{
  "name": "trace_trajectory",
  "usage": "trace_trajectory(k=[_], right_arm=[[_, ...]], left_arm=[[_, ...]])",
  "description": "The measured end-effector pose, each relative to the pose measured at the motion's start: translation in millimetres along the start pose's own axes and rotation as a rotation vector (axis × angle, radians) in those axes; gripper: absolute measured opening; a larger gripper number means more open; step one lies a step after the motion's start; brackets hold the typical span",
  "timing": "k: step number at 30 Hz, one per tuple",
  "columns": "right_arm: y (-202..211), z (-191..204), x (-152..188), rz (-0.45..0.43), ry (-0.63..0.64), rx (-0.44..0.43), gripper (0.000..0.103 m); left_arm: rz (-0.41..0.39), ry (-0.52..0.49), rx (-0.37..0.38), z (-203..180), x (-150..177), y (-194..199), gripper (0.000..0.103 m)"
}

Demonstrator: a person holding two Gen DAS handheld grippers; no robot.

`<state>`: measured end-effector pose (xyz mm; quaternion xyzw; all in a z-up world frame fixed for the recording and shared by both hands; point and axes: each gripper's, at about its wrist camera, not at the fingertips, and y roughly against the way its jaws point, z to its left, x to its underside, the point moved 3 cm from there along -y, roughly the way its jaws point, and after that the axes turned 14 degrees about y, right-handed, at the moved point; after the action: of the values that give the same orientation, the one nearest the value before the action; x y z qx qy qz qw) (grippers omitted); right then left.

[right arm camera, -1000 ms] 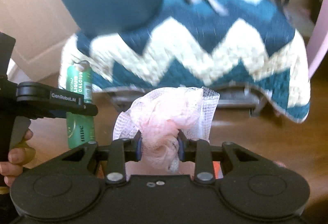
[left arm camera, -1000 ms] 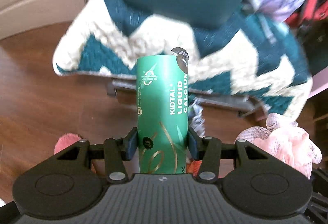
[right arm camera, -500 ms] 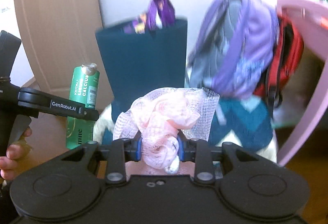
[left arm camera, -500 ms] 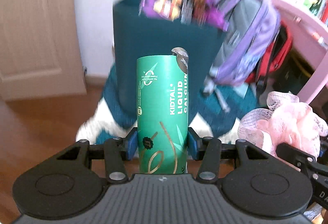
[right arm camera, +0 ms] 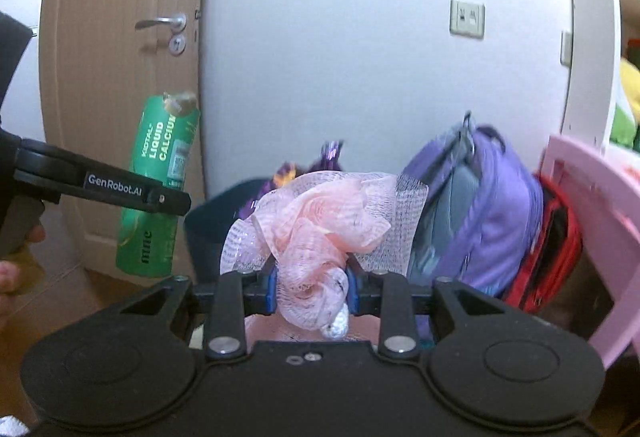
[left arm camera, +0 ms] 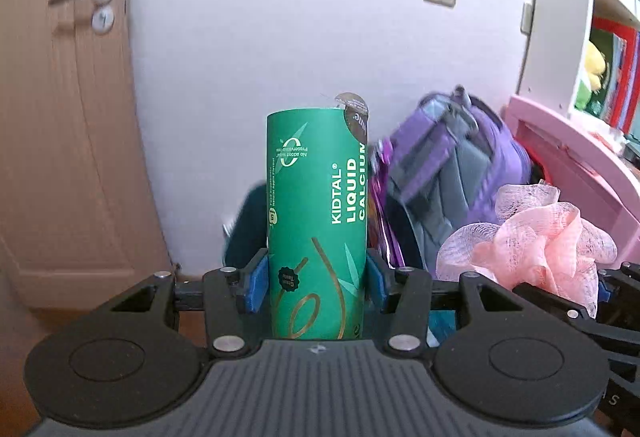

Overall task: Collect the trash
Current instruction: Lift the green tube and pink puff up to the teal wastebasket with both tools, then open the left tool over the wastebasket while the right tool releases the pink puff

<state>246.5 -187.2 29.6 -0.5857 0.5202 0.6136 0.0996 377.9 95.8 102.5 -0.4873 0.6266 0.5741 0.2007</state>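
My left gripper (left arm camera: 316, 287) is shut on a tall green Kidtal liquid calcium carton (left arm camera: 316, 221), held upright with its foil tab peeled at the top. The same carton (right arm camera: 158, 185) hangs at the left of the right wrist view. My right gripper (right arm camera: 310, 287) is shut on a pink mesh bath sponge (right arm camera: 320, 225); the sponge (left arm camera: 536, 237) also shows at the right of the left wrist view. Behind both stands a dark teal trash bin (right arm camera: 212, 213), with purple wrappers (right arm camera: 328, 157) sticking out; the bin (left arm camera: 246, 233) is mostly hidden by the carton.
A purple backpack (right arm camera: 480, 205) leans on the white wall beside the bin, with a red bag (right arm camera: 556, 237) next to it. Pink furniture (right arm camera: 592, 221) stands at the right under white shelves (left arm camera: 576, 17). A wooden door (left arm camera: 60, 117) is at the left.
Both grippers have risen and tilted up with their loads. The view went from the zigzag rug and floor to the bin's rim, the wall and the door.
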Motion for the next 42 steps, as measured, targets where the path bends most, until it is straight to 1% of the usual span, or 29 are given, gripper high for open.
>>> trace_trajectory(k=[3,7,9,13,18,27,34,38,40,42], right_arm=[[-14.1,-7.4,-17.8,-0.008,0.015,0.032,0.03],[-43.2,-21.4,-35.0,-0.002,0.035,0.086,0.03],[-57.8,-29.4,-41.1,0.003,0.037,0.113,0.03],[-84.3,-39.7,-47.2,0.02,0.043,0.138,0.03],[-119.8,-45.5,-50.5,0.049,0.049,0.15,0.03],[-166.1,-26.8,-40.6,0.087,0.061,0.095,0.03],[-193.0,7.3,-20.1,0.145,0.135,0.02,0.03],[-205.6,25.6,-10.9,0.185,0.188,-0.018,0.03],[-211.7,32.8,-8.1,0.213,0.205,-0.051,0.031],[-215.7,35.2,-5.4,0.229,0.202,-0.063,0.034]], left_arm=[[-0.002,0.012,0.025,-2.4,-22.8,-15.2,0.049],[0.005,0.063,0.035,1.9,-48.3,-39.0,0.049],[-0.001,0.07,0.033,3.1,-57.5,-49.0,0.049],[0.007,0.061,0.018,4.3,-65.8,-74.7,0.049],[0.049,0.051,-0.009,7.7,-66.5,-114.5,0.049],[0.123,0.046,-0.038,17.4,-49.5,-168.4,0.049],[0.203,0.033,-0.067,29.4,-25.7,-199.7,0.049],[0.25,0.011,-0.101,33.6,-13.6,-214.7,0.049],[0.278,0.006,-0.115,37.6,-8.5,-221.1,0.049],[0.301,-0.007,-0.121,38.9,-4.1,-226.3,0.049]])
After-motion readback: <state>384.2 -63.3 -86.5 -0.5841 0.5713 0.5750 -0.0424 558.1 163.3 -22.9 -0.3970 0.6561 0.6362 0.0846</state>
